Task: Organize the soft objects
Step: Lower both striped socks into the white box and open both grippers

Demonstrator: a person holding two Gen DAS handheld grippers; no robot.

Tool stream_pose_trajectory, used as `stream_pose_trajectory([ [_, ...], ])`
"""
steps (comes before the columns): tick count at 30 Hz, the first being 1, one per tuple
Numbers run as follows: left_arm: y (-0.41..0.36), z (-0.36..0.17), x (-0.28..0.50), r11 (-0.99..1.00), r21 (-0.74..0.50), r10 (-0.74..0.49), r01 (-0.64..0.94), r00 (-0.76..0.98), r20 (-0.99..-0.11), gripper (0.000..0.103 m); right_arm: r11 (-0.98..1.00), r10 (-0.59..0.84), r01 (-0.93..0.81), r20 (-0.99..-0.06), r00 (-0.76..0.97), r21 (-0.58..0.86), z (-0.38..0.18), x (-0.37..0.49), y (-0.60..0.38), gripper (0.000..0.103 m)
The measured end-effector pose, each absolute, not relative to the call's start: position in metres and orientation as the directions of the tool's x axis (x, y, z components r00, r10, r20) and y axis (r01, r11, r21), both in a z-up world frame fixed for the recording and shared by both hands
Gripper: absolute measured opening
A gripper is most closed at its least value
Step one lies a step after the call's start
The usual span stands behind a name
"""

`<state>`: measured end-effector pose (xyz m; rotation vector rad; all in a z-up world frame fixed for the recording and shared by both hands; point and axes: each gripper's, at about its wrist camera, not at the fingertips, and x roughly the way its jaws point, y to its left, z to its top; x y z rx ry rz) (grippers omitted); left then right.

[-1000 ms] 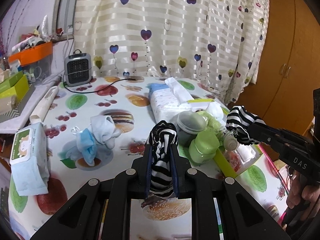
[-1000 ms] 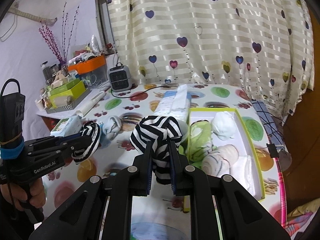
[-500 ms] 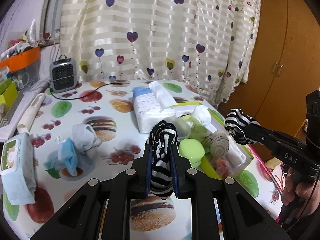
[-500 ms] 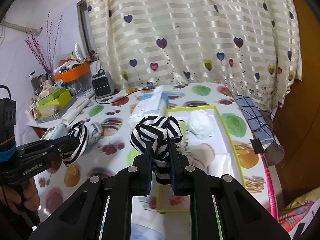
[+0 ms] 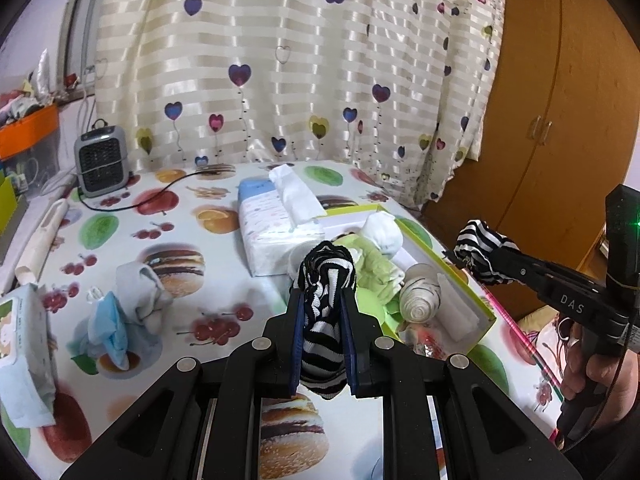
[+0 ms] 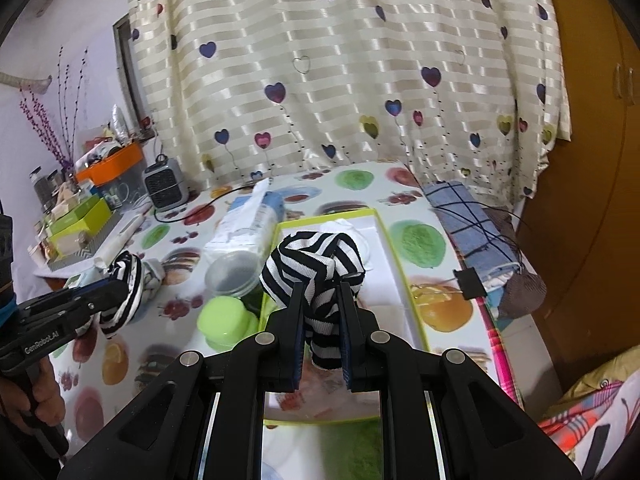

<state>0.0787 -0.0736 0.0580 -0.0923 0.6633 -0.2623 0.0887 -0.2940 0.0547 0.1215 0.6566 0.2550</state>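
Both grippers are clamped on black-and-white striped socks: left gripper (image 5: pixel 322 312) holds the left sock (image 5: pixel 325 320) mid-frame, right gripper (image 6: pixel 320 320) holds the right sock (image 6: pixel 316 276) over the green-rimmed box (image 6: pixel 394 248). My guess: a rolled bundle could unravel on release or land outside the box.

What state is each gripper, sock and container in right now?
Left gripper: shut on a striped sock.
Right gripper: shut on another striped sock.
Green-rimmed box: open, rolled socks inside.
Tissue pack: open, tissue sticking out.
Blue and grey socks: bunched loose on table.
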Motion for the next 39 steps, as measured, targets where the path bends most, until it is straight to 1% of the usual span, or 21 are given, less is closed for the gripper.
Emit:
stream_pose_trajectory([
  [4,-0.076,0.057,0.080,0.962,-0.169,-0.275,0.217,0.752,-0.599,0.016,0.965,0.261,-0.185,-0.601,0.755,0.187,0.049,0.088,-0.299,0.015],
  [13,-0.078,0.054,0.085,0.960,-0.168,-0.280,0.225,0.743,-0.608,0.016,0.975,0.221,-0.135,-0.695,0.684,0.177,0.012,0.092,-0.307,0.015],
  [17,-0.081,0.054,0.085,0.959,-0.164,-0.282,0.230,0.742,-0.608,0.016,0.977,0.210,-0.119,-0.719,0.663,0.175,0.000,0.097,-0.306,0.015],
  [30,-0.094,0.058,0.086,0.954,-0.154,-0.296,0.257,0.738,-0.607,0.016,0.962,0.272,-0.176,-0.760,0.590,0.207,-0.025,0.108,-0.289,0.015],
  [32,-0.096,0.059,0.087,0.953,-0.152,-0.300,0.263,0.735,-0.608,0.016,0.961,0.276,-0.188,-0.757,0.592,0.203,-0.025,0.105,-0.289,0.018],
  [33,-0.098,0.059,0.088,0.952,-0.152,-0.302,0.266,0.734,-0.608,0.016,0.961,0.276,-0.193,-0.753,0.597,0.199,-0.023,0.104,-0.288,0.022],
  [34,-0.099,0.059,0.089,0.951,-0.151,-0.303,0.268,0.734,-0.608,0.016,0.960,0.278,-0.197,-0.750,0.601,0.198,-0.022,0.103,-0.288,0.030],
  [35,-0.100,0.060,0.089,0.951,-0.150,-0.305,0.271,0.733,-0.608,0.016,0.959,0.282,-0.203,-0.743,0.606,0.198,-0.020,0.102,-0.288,0.035],
  [36,-0.101,0.060,0.089,0.950,-0.150,-0.306,0.273,0.733,-0.608,0.016,0.957,0.288,-0.211,-0.733,0.617,0.199,-0.017,0.099,-0.288,0.045],
  [37,-0.102,0.060,0.090,0.950,-0.149,-0.307,0.275,0.733,-0.607,0.016,0.955,0.295,-0.220,-0.720,0.629,0.199,-0.014,0.097,-0.289,0.048],
  [39,-0.105,0.061,0.091,0.948,-0.147,-0.311,0.281,0.732,-0.607,0.016,0.953,0.302,-0.226,-0.702,0.645,0.203,-0.009,0.094,-0.289,0.048],
])
